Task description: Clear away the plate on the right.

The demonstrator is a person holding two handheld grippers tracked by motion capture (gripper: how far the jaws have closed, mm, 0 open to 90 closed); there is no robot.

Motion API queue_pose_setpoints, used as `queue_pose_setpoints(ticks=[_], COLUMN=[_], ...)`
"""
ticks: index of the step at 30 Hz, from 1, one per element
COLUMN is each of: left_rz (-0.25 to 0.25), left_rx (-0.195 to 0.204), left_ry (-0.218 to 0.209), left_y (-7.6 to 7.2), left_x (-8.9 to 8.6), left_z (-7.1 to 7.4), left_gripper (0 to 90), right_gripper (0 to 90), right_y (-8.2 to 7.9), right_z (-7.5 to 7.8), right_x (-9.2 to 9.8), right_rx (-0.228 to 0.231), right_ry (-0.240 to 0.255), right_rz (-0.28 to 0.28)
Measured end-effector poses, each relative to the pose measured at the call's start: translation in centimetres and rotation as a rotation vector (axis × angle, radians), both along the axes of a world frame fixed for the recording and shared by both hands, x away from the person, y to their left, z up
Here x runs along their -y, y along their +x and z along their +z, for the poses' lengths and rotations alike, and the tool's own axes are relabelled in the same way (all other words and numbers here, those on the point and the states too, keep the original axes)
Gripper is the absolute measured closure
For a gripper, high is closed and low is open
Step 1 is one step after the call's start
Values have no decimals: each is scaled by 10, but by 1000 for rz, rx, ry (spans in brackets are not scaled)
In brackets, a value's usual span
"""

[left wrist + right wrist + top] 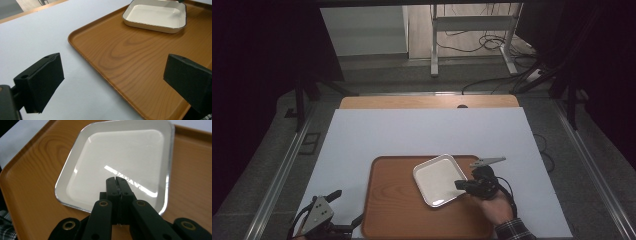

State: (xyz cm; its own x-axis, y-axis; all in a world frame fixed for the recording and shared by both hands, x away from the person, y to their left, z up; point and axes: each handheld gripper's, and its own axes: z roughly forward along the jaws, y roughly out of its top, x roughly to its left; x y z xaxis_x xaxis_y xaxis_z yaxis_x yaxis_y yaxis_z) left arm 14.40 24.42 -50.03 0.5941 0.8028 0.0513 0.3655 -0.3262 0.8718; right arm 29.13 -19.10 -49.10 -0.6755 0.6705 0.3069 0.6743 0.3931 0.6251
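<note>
Right tongs (463,185) are pinched together on the near-right rim of the white dish (438,179) sitting tilted on the wooden tray (389,210), while the left tongs (343,209) gape empty at the near-left, dish well off to their far right.

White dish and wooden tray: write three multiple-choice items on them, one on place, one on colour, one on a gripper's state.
1. Where does the white dish sit?
A. on the wooden tray
B. on the bare white sheet
C. on the floor

2. What colour is the dish's thin rim line?
A. red
B. dark
C. yellow

3. How do the left gripper's jaws stand?
A. shut on the dish
B. shut on nothing
C. wide apart

Answers: 1 A, the high view shows the dish within the tray's rim. 2 B, the left gripper view shows a dark edge line. 3 C, tray and sheet show between the jaws.
</note>
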Motion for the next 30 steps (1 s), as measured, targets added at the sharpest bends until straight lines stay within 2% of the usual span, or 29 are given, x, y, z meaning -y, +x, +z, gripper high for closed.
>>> queue_pose_setpoints(ticks=[9, 19, 24, 30], left_rz=[-2, -4, -5, -6], left_rx=[1, 1, 1, 1], left_ry=[3, 8, 10, 13], left_y=[0, 0, 0, 0], left_x=[0, 1, 1, 2], left_z=[0, 0, 0, 0], left_gripper=[25, 25, 25, 25], right_gripper=[895, 894, 895, 895], right_y=[-14, -30, -31, -30], right_z=[-3, -10, -16, -18], right_x=[-7, -13, -19, -22], right_rx=[-13, -55, -65, -72], right_ry=[-20, -44, -77, -67], right_rz=[49, 102, 129, 146])
